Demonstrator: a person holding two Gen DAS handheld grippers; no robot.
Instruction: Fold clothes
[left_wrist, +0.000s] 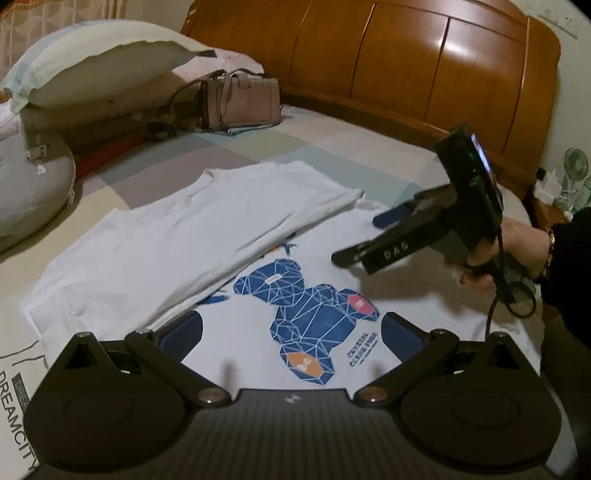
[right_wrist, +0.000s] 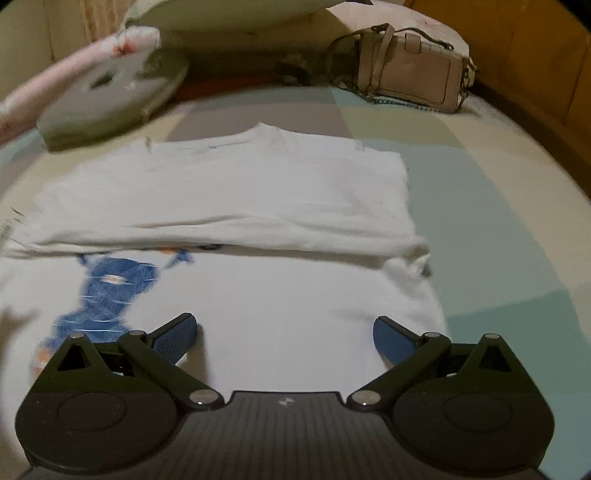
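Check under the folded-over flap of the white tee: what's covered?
The flap lies over the far half of the white T-shirt. The blue bear print shows below its edge, with blue and orange bits running under it. The rest of the print there is hidden.

The left wrist camera is looking low and close across the white t-shirt (left_wrist: 207, 236) toward the headboard (left_wrist: 369, 66); the right wrist camera is facing the pillows (right_wrist: 229, 14); both are sharing the shirt and handbag (right_wrist: 410, 74).
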